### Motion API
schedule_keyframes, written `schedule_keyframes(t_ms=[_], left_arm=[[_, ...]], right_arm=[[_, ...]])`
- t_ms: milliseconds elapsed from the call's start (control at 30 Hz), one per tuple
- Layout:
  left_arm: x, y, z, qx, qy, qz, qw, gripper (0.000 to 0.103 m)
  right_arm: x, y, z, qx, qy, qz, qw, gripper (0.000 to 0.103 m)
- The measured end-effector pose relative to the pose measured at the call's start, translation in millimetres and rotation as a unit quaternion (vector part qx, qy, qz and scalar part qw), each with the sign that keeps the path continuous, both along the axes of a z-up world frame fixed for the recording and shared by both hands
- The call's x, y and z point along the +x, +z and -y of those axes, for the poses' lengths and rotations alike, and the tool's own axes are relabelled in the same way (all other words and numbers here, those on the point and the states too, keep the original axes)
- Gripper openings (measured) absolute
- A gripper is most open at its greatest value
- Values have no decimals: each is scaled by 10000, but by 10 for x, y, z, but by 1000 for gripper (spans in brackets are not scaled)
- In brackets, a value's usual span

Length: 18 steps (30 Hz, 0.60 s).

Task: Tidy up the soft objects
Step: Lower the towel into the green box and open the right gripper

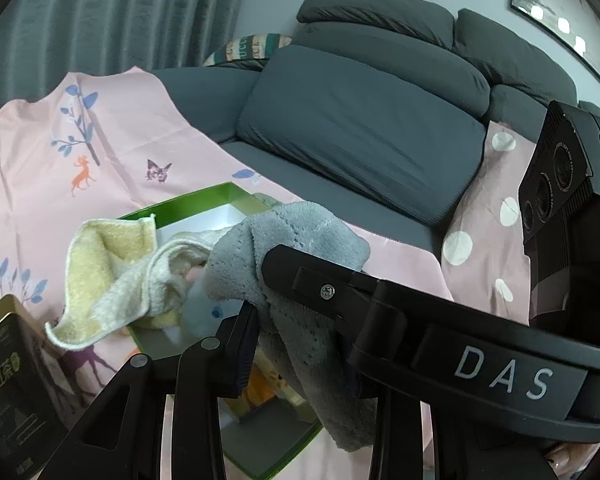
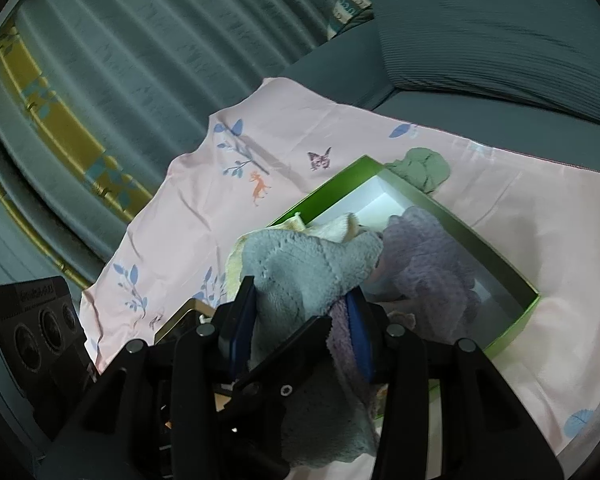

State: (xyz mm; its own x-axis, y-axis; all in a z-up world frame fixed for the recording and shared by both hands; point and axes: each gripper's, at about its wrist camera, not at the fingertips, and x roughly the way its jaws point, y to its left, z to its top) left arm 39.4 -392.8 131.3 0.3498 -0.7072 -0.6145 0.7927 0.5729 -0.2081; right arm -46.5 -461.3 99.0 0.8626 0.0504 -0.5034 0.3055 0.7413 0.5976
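The grey cloth [image 1: 300, 236] is a thick, fluffy knit with a fine stitched ridge pattern, bunched into a soft lump above the green box [image 1: 220, 194] and trailing a long tail down between the tools. The left gripper [image 1: 300, 344] is clamped on it, its black jaw and blue pad pinching the hanging fold. The right gripper [image 2: 300, 316] is closed on cloth too: the same grey cloth [image 2: 300, 268] sits between its blue pads, with a lilac cloth [image 2: 424, 264] caught against the right pad, though how much of the lilac one is truly pinched I can't quite make out from here.

A cream-yellow towel [image 1: 112, 280] of looped terry with a pale stitched hem droops over the box's near-left rim, one corner curling onto the pink sheet [image 1: 112, 148]. The lilac cloth is nubbly and fills the right half of the box. The box is a shallow rectangular card tray, green outside, white inside, its far corner bare. A crumpled green cloth [image 2: 420, 168] lies on the sheet just beyond the box's far corner. A dark tin lid [image 1: 16, 380] with gold edging sits near the left. The sheet is smooth and printed with leaves, deer and a butterfly; it spreads wide and flat to the left of the box, while the grey sofa cushion [image 1: 360, 148] closes off the back right
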Motion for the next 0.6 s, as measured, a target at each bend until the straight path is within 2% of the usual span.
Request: schedule_keyframes(t_ms=[267,600], left_arm=[[80,-119,115,120,-92,-225,9996,36],[139,-205,269,282,-163,-295,9990,36]], right_arm=[[39,-109,101,144,-208,-179,9995,43],[41,-182,213,143,-433,-345,9984,42]])
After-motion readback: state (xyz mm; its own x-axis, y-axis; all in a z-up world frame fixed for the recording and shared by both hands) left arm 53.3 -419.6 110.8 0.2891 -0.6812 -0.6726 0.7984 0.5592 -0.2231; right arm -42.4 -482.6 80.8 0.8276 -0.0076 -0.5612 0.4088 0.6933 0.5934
